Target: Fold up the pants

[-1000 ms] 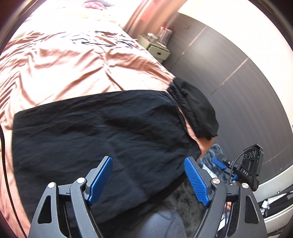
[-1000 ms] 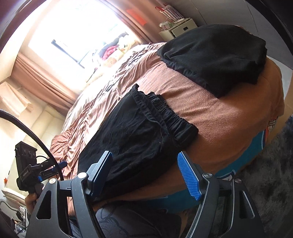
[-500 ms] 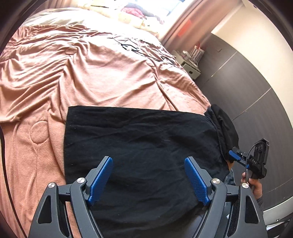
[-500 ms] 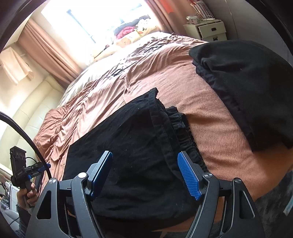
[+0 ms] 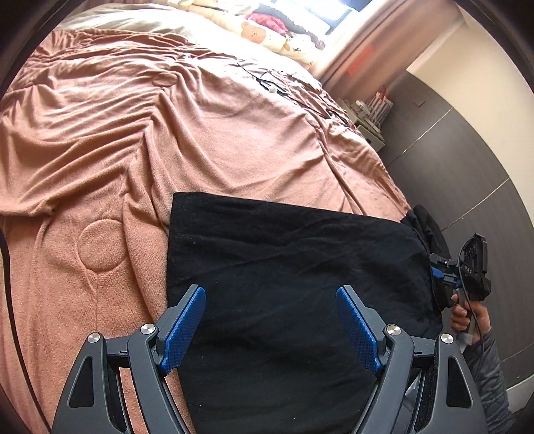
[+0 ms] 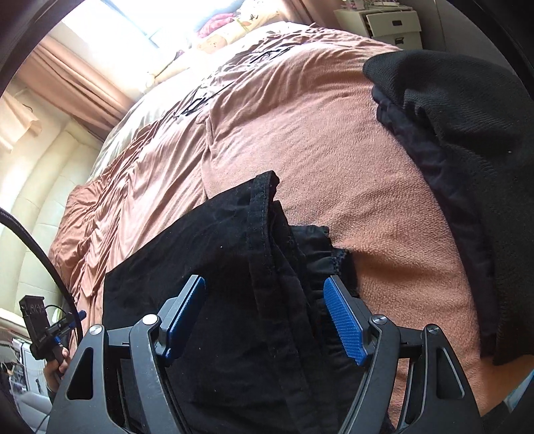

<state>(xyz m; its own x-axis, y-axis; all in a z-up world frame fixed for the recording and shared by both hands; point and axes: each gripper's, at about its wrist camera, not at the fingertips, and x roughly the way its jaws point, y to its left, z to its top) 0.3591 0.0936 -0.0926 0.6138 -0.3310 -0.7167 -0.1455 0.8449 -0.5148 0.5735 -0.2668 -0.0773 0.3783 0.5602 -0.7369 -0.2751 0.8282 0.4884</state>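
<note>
While the black pants (image 5: pixel 300 283) lie flat on the bed (image 5: pixel 167 133), left tongs (image 5: pixel 271 329) and right tongs (image 6: pixel 263 317) hover above them, both spread, pinching nothing

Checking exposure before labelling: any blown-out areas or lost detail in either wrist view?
Left wrist: window clipped white at the top edge, black pants nearly textureless, heavy fisheye bend. Right wrist: window blown out, but pants waistband seam stays legible; folded black clothes show weave. No motion blur in either.
</note>
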